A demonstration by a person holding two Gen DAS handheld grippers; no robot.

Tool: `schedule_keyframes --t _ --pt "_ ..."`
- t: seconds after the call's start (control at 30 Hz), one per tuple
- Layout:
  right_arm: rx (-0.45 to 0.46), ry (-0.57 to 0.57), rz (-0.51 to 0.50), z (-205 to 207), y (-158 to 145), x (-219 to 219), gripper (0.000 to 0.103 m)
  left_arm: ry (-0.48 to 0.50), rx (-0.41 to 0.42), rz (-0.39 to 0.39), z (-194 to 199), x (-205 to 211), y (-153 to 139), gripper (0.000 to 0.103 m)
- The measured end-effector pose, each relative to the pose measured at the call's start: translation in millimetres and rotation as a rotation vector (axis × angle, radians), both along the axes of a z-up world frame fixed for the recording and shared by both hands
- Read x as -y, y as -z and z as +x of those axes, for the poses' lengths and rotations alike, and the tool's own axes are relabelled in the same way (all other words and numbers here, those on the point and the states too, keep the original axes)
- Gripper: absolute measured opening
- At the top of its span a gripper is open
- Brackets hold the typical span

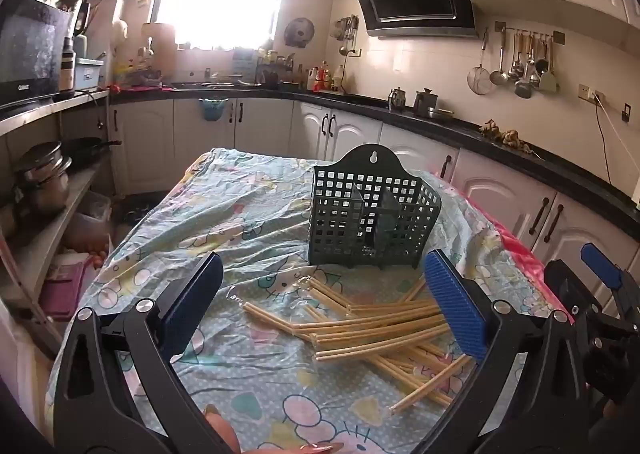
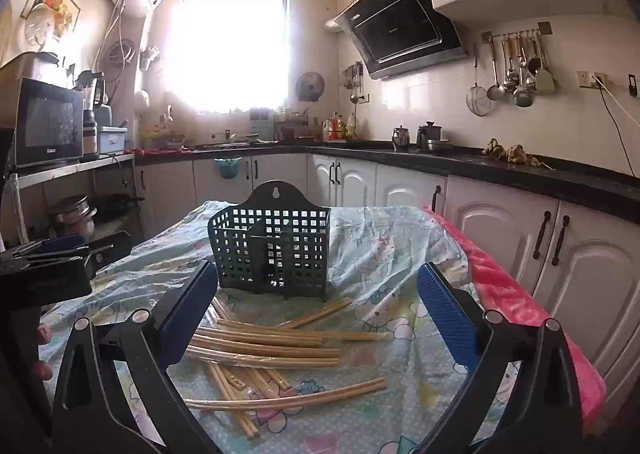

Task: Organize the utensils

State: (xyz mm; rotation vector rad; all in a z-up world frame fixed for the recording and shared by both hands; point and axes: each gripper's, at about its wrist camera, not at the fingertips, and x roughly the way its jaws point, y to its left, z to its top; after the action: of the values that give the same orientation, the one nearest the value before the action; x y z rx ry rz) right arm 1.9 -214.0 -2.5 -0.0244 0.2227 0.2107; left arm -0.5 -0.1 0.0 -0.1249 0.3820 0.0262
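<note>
Several wooden chopsticks (image 1: 372, 330) lie scattered on the patterned tablecloth (image 1: 240, 213), some in clear wrappers. Behind them stands a dark green slotted utensil holder (image 1: 372, 213) with inner dividers, upright and with nothing in it. My left gripper (image 1: 324, 306) hovers open above the pile's left side, nothing between its blue pads. In the right wrist view the chopsticks (image 2: 272, 350) lie between the spread fingers of my right gripper (image 2: 320, 314), which is open and above them. The holder (image 2: 272, 250) stands just beyond. The right gripper (image 1: 592, 302) shows at the left view's right edge, the left gripper (image 2: 52, 266) at the right view's left edge.
A pink cloth (image 2: 520, 318) hangs along the table's right edge. White cabinets under a black counter (image 2: 520, 169) wrap the room behind. A shelf with pots (image 1: 44, 177) and a microwave (image 2: 44, 125) stands at the left. Fingertips (image 1: 224, 434) show at the bottom.
</note>
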Motion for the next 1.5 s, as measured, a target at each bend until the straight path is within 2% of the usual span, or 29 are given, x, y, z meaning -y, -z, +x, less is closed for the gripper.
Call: schedule_keyframes --t 1.5 --pt "0.028 -0.003 -0.008 -5.6 -6.1 -1.3 0.097 0.001 0.0 -0.019 -2.4 -3.3 -3.6 0.093"
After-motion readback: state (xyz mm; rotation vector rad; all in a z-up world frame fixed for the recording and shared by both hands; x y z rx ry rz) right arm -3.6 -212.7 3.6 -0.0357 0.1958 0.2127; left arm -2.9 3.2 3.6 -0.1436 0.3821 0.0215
